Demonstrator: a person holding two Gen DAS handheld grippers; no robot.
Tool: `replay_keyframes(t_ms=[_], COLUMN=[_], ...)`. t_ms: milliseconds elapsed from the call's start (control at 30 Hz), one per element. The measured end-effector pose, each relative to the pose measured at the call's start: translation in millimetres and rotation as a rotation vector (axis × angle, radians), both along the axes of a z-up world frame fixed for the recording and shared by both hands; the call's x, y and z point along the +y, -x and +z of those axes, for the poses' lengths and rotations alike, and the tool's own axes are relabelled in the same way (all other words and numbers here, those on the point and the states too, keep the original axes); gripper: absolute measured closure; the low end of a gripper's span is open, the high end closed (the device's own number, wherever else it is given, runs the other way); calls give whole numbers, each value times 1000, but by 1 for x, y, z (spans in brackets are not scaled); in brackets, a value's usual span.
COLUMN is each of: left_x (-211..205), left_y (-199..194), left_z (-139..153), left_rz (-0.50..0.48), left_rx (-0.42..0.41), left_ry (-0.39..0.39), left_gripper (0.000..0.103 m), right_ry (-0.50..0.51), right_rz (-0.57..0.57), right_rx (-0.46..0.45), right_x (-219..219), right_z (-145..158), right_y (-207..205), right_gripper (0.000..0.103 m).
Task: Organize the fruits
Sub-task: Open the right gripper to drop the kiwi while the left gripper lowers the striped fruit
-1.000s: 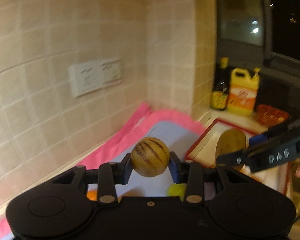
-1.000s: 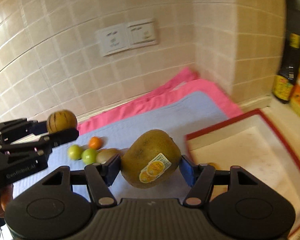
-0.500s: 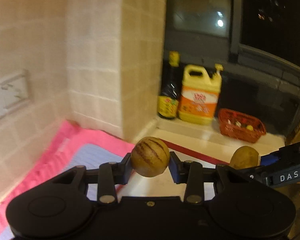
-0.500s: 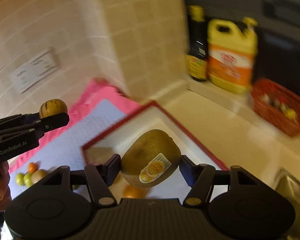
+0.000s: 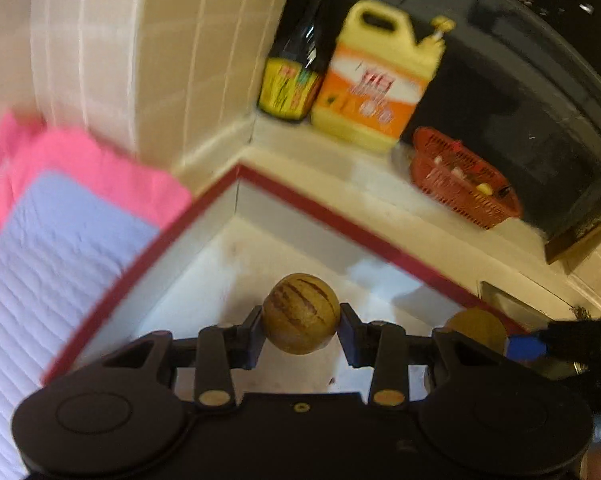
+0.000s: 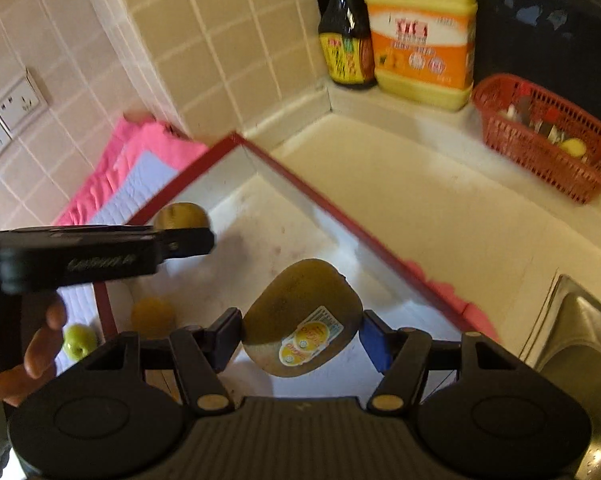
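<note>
My left gripper (image 5: pixel 300 334) is shut on a small round striped yellow fruit (image 5: pixel 300 312) and holds it above the white tray with a red rim (image 5: pixel 332 216). It also shows in the right wrist view (image 6: pixel 180 216). My right gripper (image 6: pixel 302 340) is shut on a brown kiwi with a sticker (image 6: pixel 302 318), above the same tray (image 6: pixel 300 188). The kiwi shows at the right in the left wrist view (image 5: pixel 476 326). An orange fruit (image 6: pixel 152 316) lies inside the tray. A green fruit (image 6: pixel 78 340) lies outside it on the blue mat (image 6: pixel 140 184).
A dark sauce bottle (image 6: pixel 342 40), a yellow detergent jug (image 6: pixel 420 40) and a red basket (image 6: pixel 540 136) stand along the back ledge. A tiled pillar (image 5: pixel 140 60) rises behind the pink towel (image 5: pixel 100 176). A steel sink (image 6: pixel 580 340) lies at the right.
Both grippers have swung right and tilted down, from over the blue mat to over the tray, each still holding its fruit.
</note>
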State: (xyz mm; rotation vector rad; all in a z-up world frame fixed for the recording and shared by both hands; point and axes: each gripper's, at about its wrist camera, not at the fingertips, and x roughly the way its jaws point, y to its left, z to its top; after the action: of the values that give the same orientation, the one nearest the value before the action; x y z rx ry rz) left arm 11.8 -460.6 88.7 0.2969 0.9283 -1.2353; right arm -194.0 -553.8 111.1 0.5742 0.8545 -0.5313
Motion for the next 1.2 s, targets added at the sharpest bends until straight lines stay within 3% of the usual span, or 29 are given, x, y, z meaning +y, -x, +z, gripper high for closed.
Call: replay_keyframes(t_ms=[167,433,467,500,633,733,967,1200], left_x=[-9,-16,-15,-14,-7,2,40,101], left_y=[1,8,7,8,10,12,17,12], left_z=[-26,-35,-34,-33,-20,-6,25,51], left_rz=[6,11,16,17,19,24,68,176], left_rx=[16,-3,-3,0,-10,-33,-91,-139], left_ry=[-84,-148,-156,-159,-132,-110,-67,-30], left_gripper=[57,56,55,45,42,33,33,33], right_ry=[-24,-22,-16,-9,15,18,3,9], right_rz=[28,29,25,22,12,1,-9,39], right_rx=[58,77,71,63,22,6,-35,-71], right_x=[5,7,7,7,4,2,2,20], right_z=[-20,-29,-28,-26,-15,-12,-4,11], right_y=[-12,-18,-16,-14,-5,0,12,3], right_gripper=[37,37,38,38,36,36,36,36])
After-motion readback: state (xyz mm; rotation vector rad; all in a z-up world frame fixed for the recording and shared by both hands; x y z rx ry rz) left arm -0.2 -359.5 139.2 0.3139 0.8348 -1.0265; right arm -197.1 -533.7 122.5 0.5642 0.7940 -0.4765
